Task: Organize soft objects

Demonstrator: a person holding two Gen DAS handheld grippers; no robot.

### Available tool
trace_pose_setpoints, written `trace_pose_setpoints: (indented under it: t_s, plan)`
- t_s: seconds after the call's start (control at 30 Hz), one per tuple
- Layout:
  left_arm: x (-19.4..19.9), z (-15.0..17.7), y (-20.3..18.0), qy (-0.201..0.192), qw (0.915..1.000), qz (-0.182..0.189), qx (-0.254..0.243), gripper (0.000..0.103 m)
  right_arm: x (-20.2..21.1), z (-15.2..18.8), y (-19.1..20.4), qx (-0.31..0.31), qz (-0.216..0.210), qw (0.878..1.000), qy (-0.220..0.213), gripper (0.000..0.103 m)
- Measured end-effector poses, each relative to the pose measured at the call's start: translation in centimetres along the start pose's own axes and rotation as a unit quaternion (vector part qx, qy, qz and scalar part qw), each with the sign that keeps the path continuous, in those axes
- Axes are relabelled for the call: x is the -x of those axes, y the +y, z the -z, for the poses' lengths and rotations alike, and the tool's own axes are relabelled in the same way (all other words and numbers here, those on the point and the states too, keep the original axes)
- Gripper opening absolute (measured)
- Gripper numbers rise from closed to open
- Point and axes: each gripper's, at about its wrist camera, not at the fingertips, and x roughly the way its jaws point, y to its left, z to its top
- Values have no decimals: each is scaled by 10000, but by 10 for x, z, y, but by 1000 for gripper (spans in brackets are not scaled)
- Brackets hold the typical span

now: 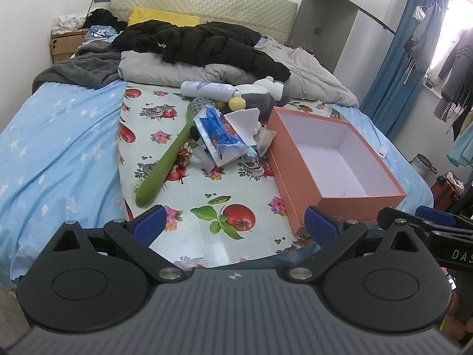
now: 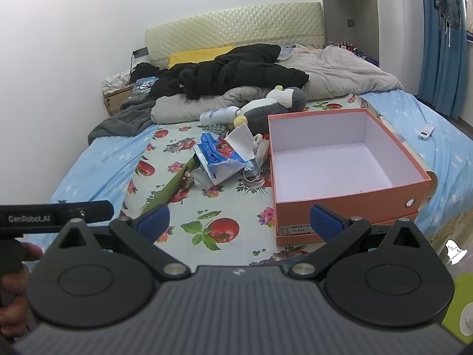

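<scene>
An orange box (image 1: pixel 298 162) (image 2: pixel 348 207) with a white inside stands open and empty on the flowered cloth (image 1: pixel 207 183) on the bed. Left of it lies a pile: a blue tissue pack (image 1: pixel 220 136) (image 2: pixel 220 155), a grey and white plush toy (image 1: pixel 266 91) (image 2: pixel 275 105), a white bottle (image 1: pixel 207 88) (image 2: pixel 218 115) and a green long-handled brush (image 1: pixel 168 159) (image 2: pixel 165 189). My left gripper (image 1: pixel 235 226) is open and empty above the cloth's near edge. My right gripper (image 2: pixel 239 223) is open and empty, near the box's front corner.
A black jacket (image 1: pixel 201 44) (image 2: pixel 236 71) and grey blankets (image 1: pixel 310 71) lie at the head of the bed. A white remote (image 2: pixel 425 131) lies on the blue sheet right of the box. Clothes hang by the blue curtain (image 1: pixel 393 53).
</scene>
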Motion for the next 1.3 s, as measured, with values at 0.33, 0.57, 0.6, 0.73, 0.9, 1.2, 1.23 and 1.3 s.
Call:
trace_pose_setpoints:
  t_s: [0.33,0.57,0.6,0.73,0.9,1.2,1.23,1.3]
  plan:
    - [0,2,0,-24,10000,1,-8,101,0,1,-1,-26,-7,10000,17,103]
    - [0,3,0,-28,10000,7,-14,101,-1,1,0,-28,9,10000,12,103]
    - [0,3,0,-12,10000,12,-22,101,-1,1,0,-23,8,10000,9,103]
    - [1,3,1,3,10000,5,-24,101,-1,1,-1,-43,-15,10000,7,103]
    - [-1,4,-1,84,9999,-45,-79,101,-4,3,-1,-26,-35,10000,30,103]
    - [-2,0,-3,133,9999,-14,-49,101,-8,2,-1,-35,20,10000,22,103]
    - [-3,0,-3,139,9999,0,-42,101,-8,2,-2,-51,14,10000,34,103]
    - [-5,0,-3,158,9999,-9,-48,101,-9,2,-3,-61,13,10000,41,103]
